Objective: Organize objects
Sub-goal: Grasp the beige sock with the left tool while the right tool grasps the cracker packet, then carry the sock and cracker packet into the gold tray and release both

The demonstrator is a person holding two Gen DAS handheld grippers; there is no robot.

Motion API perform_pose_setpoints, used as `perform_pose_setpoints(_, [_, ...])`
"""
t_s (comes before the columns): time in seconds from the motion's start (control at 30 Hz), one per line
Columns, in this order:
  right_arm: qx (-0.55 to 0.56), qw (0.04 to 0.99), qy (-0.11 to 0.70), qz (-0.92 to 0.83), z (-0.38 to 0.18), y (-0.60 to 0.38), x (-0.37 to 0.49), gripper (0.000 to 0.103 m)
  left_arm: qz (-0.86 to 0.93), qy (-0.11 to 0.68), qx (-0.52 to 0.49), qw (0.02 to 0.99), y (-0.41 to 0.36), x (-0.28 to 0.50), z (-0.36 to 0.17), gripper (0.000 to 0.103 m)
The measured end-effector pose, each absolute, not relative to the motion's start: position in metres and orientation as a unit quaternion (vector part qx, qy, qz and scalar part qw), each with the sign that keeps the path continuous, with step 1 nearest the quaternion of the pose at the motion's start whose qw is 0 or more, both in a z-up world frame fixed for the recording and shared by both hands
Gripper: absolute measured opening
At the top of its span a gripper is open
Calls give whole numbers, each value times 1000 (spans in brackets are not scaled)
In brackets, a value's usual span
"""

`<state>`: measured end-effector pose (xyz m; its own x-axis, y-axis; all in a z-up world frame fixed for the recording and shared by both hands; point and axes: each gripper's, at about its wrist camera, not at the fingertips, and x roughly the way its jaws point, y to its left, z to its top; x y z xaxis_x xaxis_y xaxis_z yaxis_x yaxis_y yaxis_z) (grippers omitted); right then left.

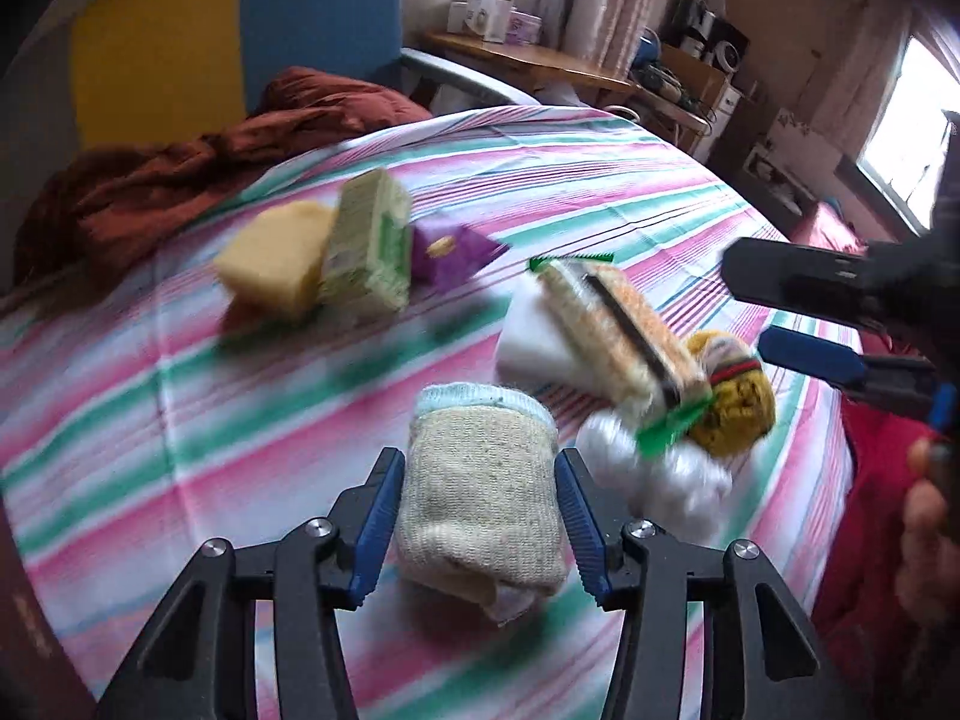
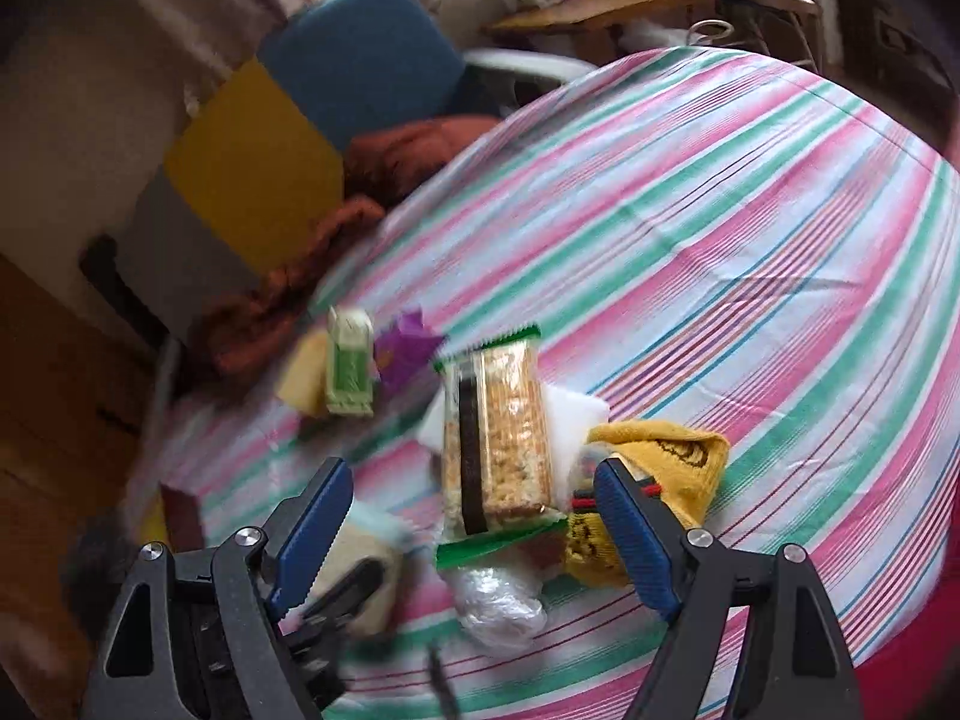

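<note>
My left gripper (image 1: 477,510) has its blue pads on both sides of a beige rolled sock (image 1: 480,492) on the striped cloth (image 1: 180,420); the pads look to touch it. My right gripper (image 2: 474,516) is open above a wrapped snack bar (image 2: 498,438) that leans on a white block (image 2: 573,414). A yellow sock (image 2: 666,456) lies under its right finger. A clear plastic bag (image 2: 498,606) lies below the bar. The right gripper also shows in the left wrist view (image 1: 780,315), open beside the yellow sock (image 1: 735,408).
Further left lie a yellow sponge (image 1: 270,267), a green box (image 1: 369,246) and a purple packet (image 1: 447,255). A rust-red blanket (image 1: 198,162) sits at the cloth's far edge. Behind are blue and yellow cushions (image 1: 240,30) and a wooden desk (image 1: 528,60).
</note>
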<state>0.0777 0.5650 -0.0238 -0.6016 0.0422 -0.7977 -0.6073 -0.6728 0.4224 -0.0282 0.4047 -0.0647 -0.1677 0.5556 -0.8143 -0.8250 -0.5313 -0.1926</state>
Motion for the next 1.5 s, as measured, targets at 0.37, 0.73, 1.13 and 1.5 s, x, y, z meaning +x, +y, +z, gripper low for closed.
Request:
perform_pose_setpoints(0.37, [-519, 224, 198, 801, -52, 558, 13, 67, 759, 119, -460, 445, 364, -29, -68, 54])
perform_pose_setpoints(0.73, [-474, 215, 192, 832, -35, 557, 26, 46, 757, 119, -471, 438, 365, -21, -76, 51])
perform_pose_setpoints(1.13, [-410, 143, 170, 885, -5, 524, 24, 46, 802, 103, -423, 409, 304, -8, -25, 51])
perform_pose_setpoints(1.5, [-418, 119, 145, 889, 1, 491, 23, 46, 863, 81, -369, 335, 216, -9, 18, 52])
